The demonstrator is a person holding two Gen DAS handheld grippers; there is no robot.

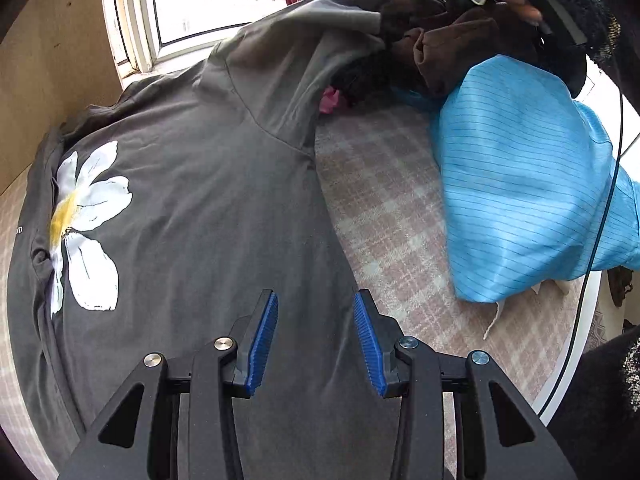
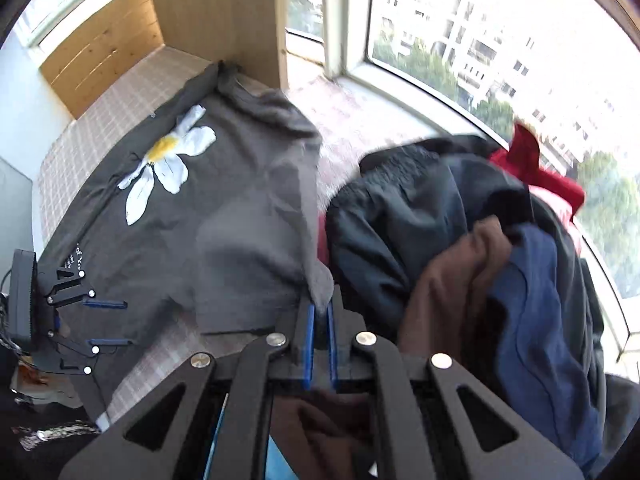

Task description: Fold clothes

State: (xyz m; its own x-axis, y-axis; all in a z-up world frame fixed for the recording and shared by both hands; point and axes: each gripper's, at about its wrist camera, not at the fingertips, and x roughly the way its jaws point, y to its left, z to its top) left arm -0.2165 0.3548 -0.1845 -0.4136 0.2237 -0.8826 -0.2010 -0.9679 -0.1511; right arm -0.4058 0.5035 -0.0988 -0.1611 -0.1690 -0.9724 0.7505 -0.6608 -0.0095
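One grey tee [image 1: 192, 208] fills the left and centre of the left wrist view, spread flat on a checked blanket [image 1: 392, 216], its white daisy print [image 1: 86, 216] at the left edge. Left tool [image 1: 315, 336] hovers over the tee's lower part at the bottom centre, blue pads set wide apart, gripping nothing. Over in the right wrist view, the right tool [image 2: 320, 316] sits bottom centre, its pads nearly together and pinching the end of the tee's sleeve [image 2: 320, 284]; the sleeve runs up and left from there across the tee's body. Right of it, a heap of clothes [image 2: 460, 240], dark, brown, navy and red, piles against the window [image 2: 500, 40]. Back in the left view, a blue striped garment [image 1: 520, 184] lies at the right on the blanket, just apart from the tee. Wood panel [image 2: 224, 12] stands at the top centre.
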